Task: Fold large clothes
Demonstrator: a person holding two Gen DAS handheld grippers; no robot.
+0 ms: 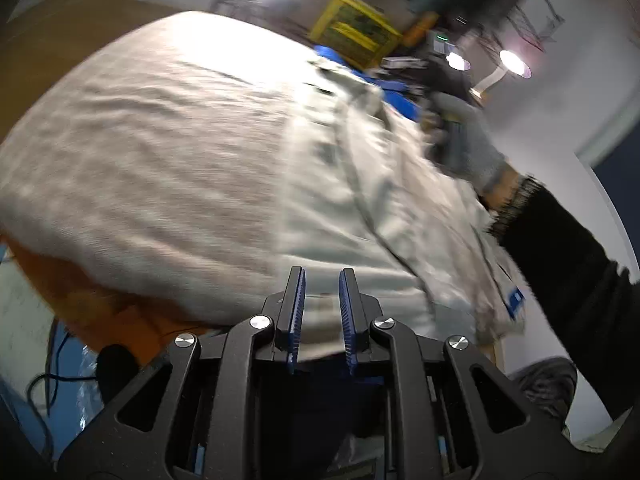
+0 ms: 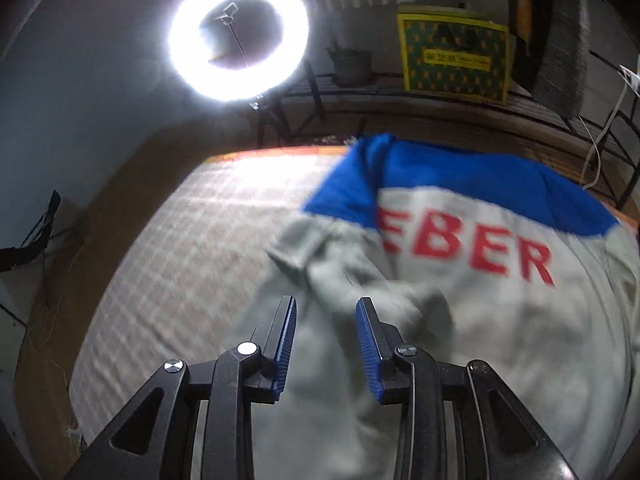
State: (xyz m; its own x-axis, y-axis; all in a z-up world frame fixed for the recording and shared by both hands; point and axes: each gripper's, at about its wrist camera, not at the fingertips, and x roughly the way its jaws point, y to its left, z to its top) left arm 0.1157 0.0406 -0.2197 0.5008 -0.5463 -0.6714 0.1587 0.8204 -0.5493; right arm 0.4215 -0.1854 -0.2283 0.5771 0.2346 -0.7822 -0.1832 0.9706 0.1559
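A large light-grey jacket (image 2: pixel 500 340) with blue shoulders and red letters lies on a beige checked cover (image 2: pixel 192 248). One sleeve is bunched toward the middle. My right gripper (image 2: pixel 325 299) hovers over that sleeve, jaws apart, pads not pressing the cloth. In the left wrist view the jacket (image 1: pixel 360 200) stretches away to the right across the cover (image 1: pixel 140 152). My left gripper (image 1: pixel 322 270) has its jaws nearly together with the jacket's near edge pinched between them. A grey-gloved hand (image 1: pixel 468 148) with a black sleeve sits over the far part of the jacket. Both views are motion-blurred.
A bright ring light (image 2: pixel 238 36) on a stand is behind the cover's far edge. A yellow-green box (image 2: pixel 454 56) and a pot sit on a dark wire shelf at the back. An orange layer (image 1: pixel 80 300) shows beneath the cover's near edge.
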